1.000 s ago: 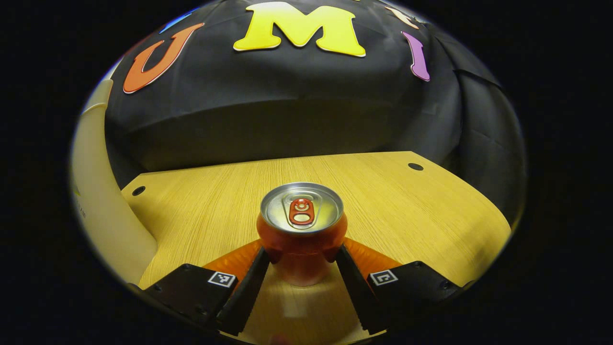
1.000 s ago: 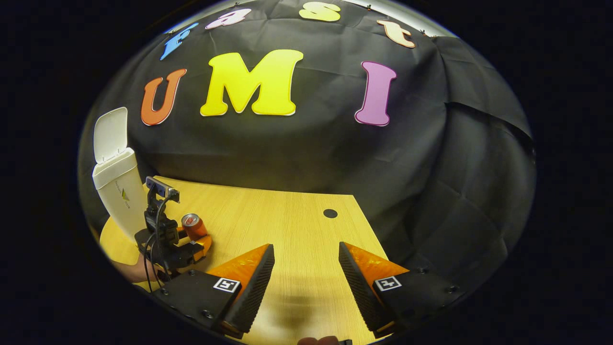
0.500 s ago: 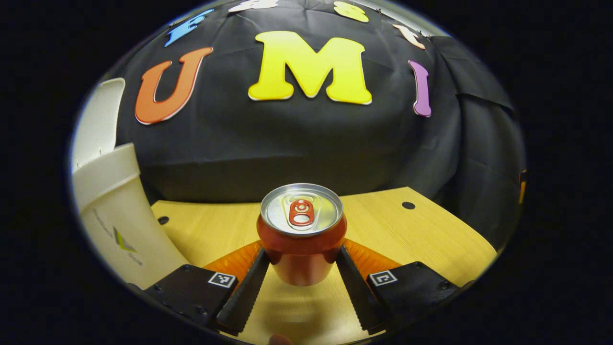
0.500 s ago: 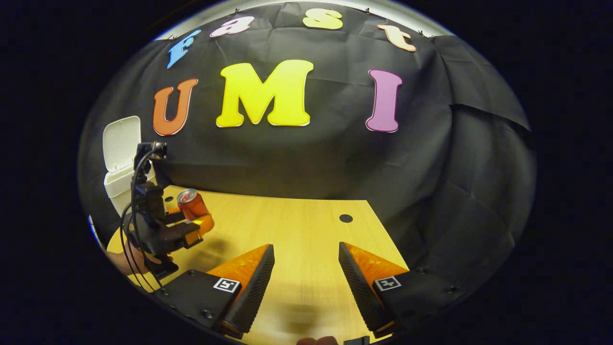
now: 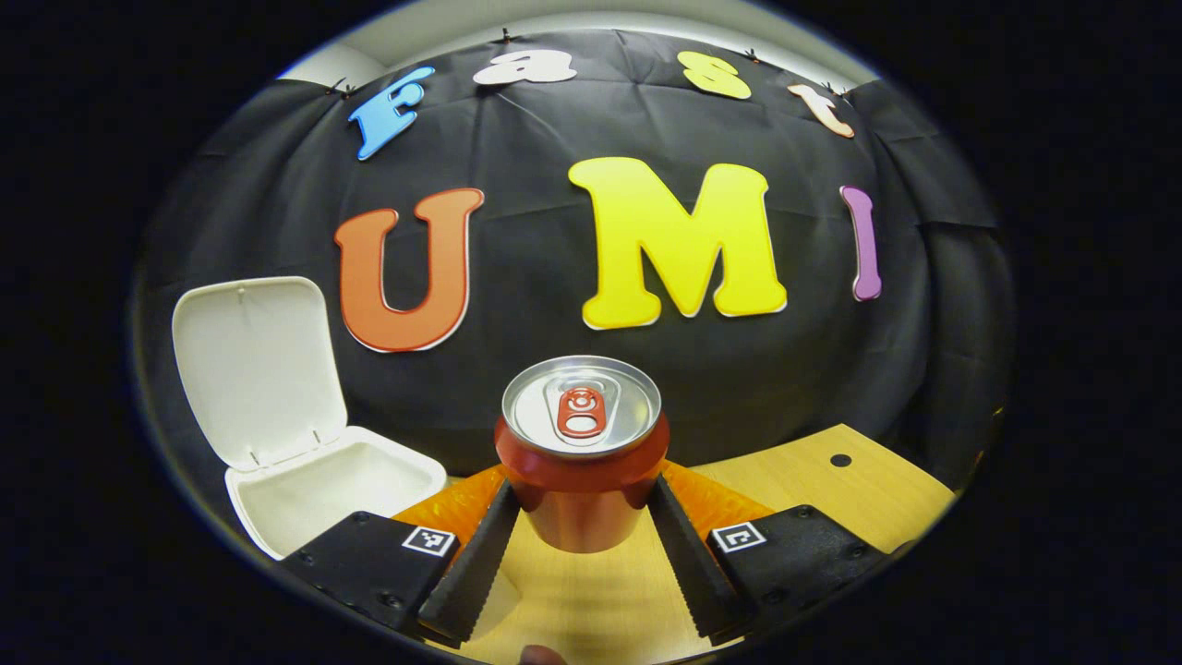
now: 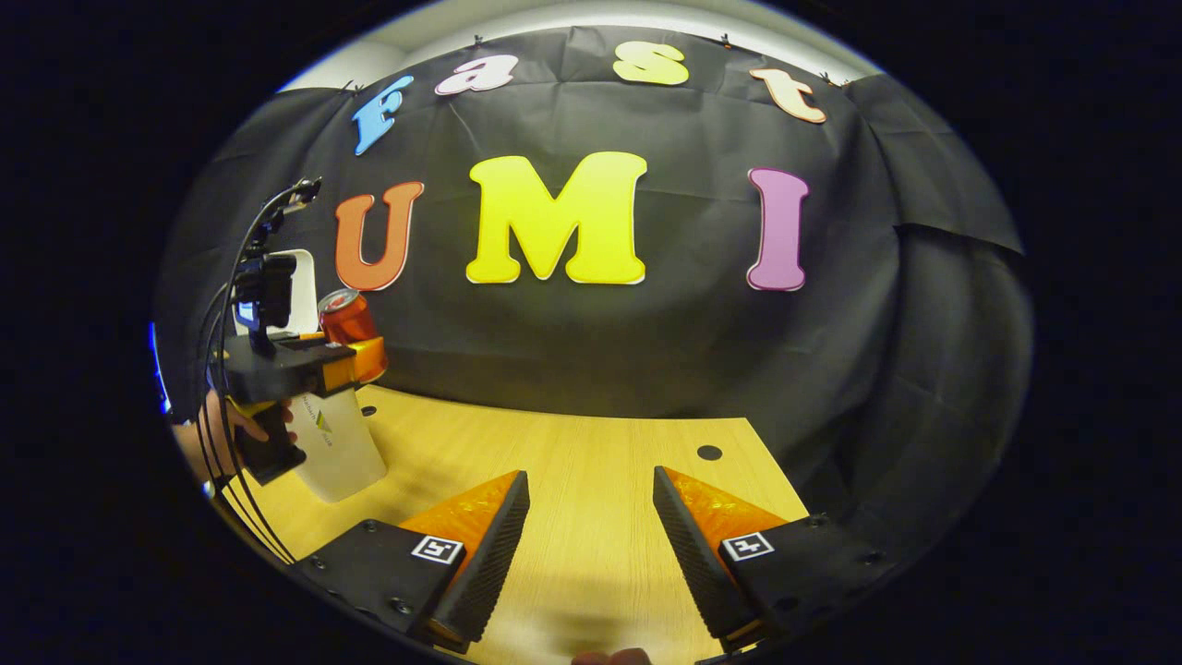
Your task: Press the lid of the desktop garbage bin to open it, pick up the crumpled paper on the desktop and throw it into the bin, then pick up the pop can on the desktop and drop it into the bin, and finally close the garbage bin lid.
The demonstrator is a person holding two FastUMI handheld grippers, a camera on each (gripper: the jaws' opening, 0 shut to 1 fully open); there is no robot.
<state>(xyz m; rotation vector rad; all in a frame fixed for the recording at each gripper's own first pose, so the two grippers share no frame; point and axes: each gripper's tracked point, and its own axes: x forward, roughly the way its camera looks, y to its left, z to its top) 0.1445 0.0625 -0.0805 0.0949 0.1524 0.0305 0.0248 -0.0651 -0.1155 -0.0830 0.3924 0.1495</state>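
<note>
A red pop can point(image 5: 582, 462) is held upright, clear of the wooden bench point(image 5: 831, 480), clamped at its lower body between the fingers of the left gripper point(image 5: 582, 545). To its left, just below, the white garbage bin point(image 5: 323, 494) is seen with its lid point(image 5: 254, 365) flipped up and its mouth exposed. The thin-walled can is judged light, smooth and easily dented, so a moderate squeeze on the sides seems best. The raised lid may be struck during the drop. The right gripper point(image 6: 586, 545) is held open over bare bench, nothing between its fingers.
</note>
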